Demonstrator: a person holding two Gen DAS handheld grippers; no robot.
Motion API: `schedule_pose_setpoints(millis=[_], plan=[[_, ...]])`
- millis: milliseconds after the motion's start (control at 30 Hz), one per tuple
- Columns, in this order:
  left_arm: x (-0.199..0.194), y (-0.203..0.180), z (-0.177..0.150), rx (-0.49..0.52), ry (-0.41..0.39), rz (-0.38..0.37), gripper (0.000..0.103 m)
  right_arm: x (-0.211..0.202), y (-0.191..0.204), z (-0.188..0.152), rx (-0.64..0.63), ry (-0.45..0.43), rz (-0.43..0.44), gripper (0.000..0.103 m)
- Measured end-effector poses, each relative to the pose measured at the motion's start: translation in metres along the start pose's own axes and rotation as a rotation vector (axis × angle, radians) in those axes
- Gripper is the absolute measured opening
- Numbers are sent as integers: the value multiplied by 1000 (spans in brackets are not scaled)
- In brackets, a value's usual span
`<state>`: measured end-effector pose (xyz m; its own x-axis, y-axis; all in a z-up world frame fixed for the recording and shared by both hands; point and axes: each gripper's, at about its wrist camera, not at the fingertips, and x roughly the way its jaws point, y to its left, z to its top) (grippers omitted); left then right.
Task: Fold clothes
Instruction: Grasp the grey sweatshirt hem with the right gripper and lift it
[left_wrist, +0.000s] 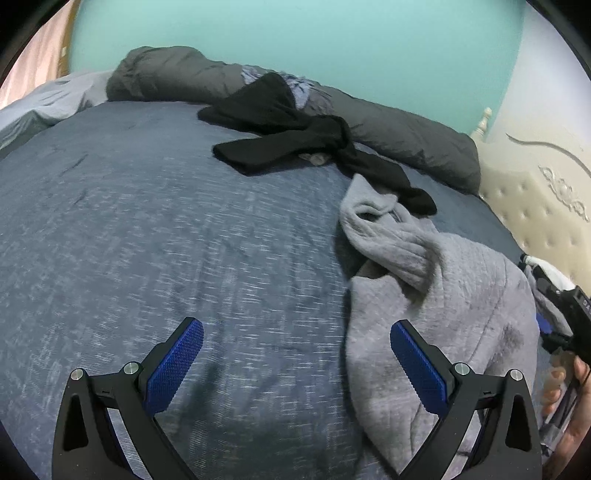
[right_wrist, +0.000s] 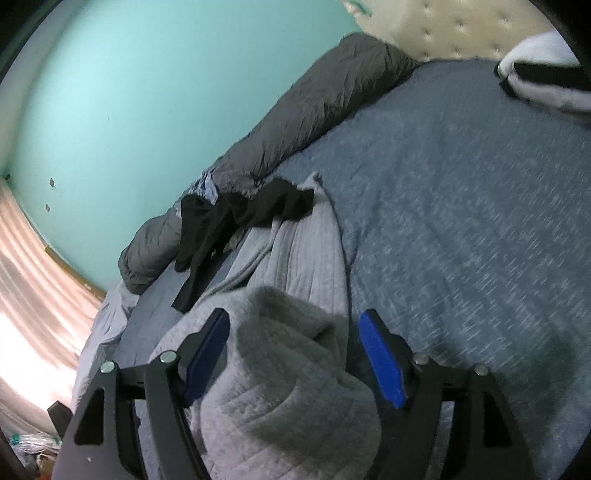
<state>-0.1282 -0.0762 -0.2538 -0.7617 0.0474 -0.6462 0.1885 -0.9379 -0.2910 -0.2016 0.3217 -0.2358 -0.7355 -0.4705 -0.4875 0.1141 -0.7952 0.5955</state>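
On the blue-grey bedspread, from left: pale curtain, turquoise wall, rolled grey duvet, black garment, grey sweatshirt, tufted headboard. Left gripper gapes wide, empty. Right gripper straddles the sweatshirt's bunched end, seemingly unclamped.

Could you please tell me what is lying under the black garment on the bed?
The black garment rests partly on the blue bedspread, its far end on the rolled dark grey duvet, its near tip on the grey sweatshirt. A small pale object peeks out beneath; the rest is covered.
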Motion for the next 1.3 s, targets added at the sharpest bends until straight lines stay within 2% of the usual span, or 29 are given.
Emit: schedule_pose_setpoints(millis=[133,233,367,600,867,967,1033,1067,1100,1133,1300], plan=[[-12,9,0,3,-9,18,103,-7,19,2,-22,21,31,74],[-22,18,-2,-7,-17,21,103,-7,49,-5,-94,58,49,74],[-31,27,-4,-9,-18,35,103,14,88,-25,-171,202,88,74],[-42,47,-8,-25,-10,61,103,49,146,-56,-266,351,64,74],[-50,63,-7,-60,-18,59,103,93,167,-77,-252,457,22,73],[-51,64,-7,-62,-20,55,103,110,170,-81,-302,478,-38,62],[-51,64,-7,-61,-19,52,103,122,167,-83,-328,490,-81,41],[-51,64,-6,-61,-18,51,103,126,162,-83,-318,499,-91,34],[-51,64,-6,-62,-17,51,103,131,155,-83,-299,509,-97,19],[-50,64,-6,-63,-16,50,103,131,148,-81,-281,508,-98,13],[-48,65,-5,-73,-16,43,103,109,125,-51,-230,438,-43,8]])
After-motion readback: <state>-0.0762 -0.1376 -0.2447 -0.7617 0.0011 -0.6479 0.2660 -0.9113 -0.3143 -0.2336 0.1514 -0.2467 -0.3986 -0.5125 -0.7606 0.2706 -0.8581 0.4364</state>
